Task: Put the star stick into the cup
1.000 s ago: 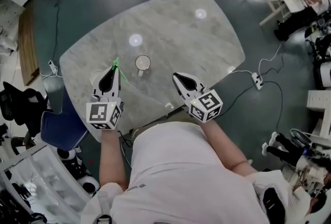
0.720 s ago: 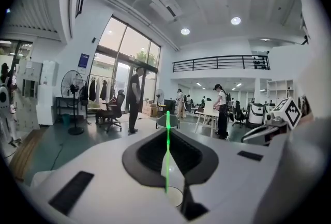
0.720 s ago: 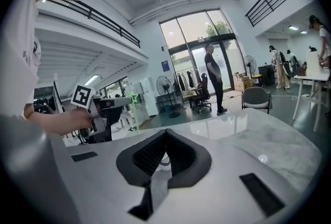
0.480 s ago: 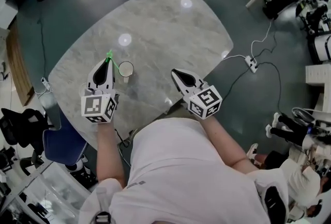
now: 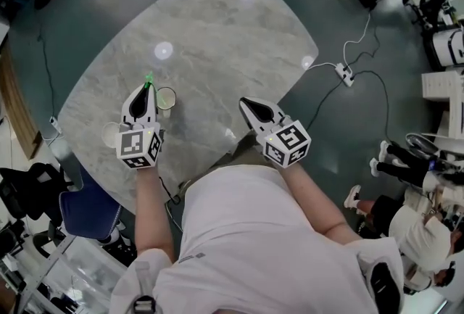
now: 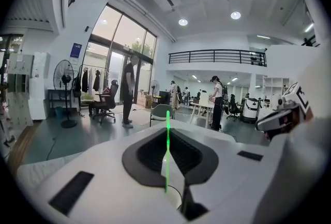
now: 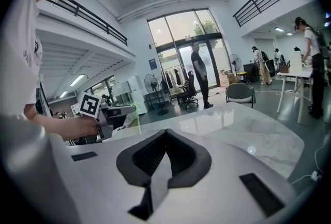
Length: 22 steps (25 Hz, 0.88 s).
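Note:
A thin green star stick (image 5: 148, 78) stands upright in my left gripper (image 5: 147, 88), which is shut on it. In the left gripper view the star stick (image 6: 167, 153) rises straight up between the jaws. The cup (image 5: 166, 97), round with a pale rim, stands on the grey marble table (image 5: 217, 30) just to the right of the stick's tip. My right gripper (image 5: 245, 102) hovers over the table's near right part, shut with nothing in it. From the right gripper view I see the left gripper's marker cube (image 7: 89, 105) and the star stick (image 7: 137, 114) at far left.
A blue chair (image 5: 87, 207) stands at the table's near left corner. A power strip (image 5: 343, 74) with cables lies on the floor to the right. Desks, machines and people are at the far right. Ceiling lights glare on the tabletop (image 5: 164, 50).
My left gripper has carried the star stick forward and closer to the cup, so it now stands just left of the rim. The right gripper has hardly moved.

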Available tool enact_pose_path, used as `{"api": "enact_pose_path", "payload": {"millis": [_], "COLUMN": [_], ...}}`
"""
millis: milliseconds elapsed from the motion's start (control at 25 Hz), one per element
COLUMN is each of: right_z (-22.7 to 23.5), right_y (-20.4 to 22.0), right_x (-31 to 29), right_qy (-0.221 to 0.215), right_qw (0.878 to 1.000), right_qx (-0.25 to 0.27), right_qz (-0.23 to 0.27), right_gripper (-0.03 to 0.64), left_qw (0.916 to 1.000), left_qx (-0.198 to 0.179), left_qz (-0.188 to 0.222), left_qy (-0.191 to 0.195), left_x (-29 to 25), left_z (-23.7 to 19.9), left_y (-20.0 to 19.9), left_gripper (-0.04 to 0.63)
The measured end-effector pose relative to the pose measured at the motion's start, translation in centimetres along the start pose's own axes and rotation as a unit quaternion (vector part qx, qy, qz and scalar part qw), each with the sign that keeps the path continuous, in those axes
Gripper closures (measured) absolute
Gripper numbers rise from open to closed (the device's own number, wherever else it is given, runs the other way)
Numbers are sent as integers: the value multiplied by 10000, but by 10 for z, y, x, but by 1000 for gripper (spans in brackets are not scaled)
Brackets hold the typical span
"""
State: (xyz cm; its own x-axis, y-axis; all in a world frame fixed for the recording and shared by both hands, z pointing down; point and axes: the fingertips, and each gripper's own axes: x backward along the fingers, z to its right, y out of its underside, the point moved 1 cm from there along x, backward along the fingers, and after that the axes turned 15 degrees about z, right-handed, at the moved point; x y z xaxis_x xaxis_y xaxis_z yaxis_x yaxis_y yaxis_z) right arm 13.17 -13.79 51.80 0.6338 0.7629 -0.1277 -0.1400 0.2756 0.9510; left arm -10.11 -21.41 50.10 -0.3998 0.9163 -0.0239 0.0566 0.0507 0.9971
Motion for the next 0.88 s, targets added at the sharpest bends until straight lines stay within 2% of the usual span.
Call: {"api": "enact_pose_path", "payload": {"millis": [560,880], "right_z": [9,17], "right_y": [11,13], "right_x": [16,20], "right_qy": [357,565], "right_qw": [9993,9983], "right_qx": [-66,-123], "right_qz": [-97,-102], "right_gripper": [606,606], "left_qw": [9982,9977], "left_qx": [174,191], "left_qz": [-569,-635], "left_qy": [118,165], "left_x": [-9,-24], "left_z": [1,-5], "left_y": [53,60], "left_gripper": [578,578]}}
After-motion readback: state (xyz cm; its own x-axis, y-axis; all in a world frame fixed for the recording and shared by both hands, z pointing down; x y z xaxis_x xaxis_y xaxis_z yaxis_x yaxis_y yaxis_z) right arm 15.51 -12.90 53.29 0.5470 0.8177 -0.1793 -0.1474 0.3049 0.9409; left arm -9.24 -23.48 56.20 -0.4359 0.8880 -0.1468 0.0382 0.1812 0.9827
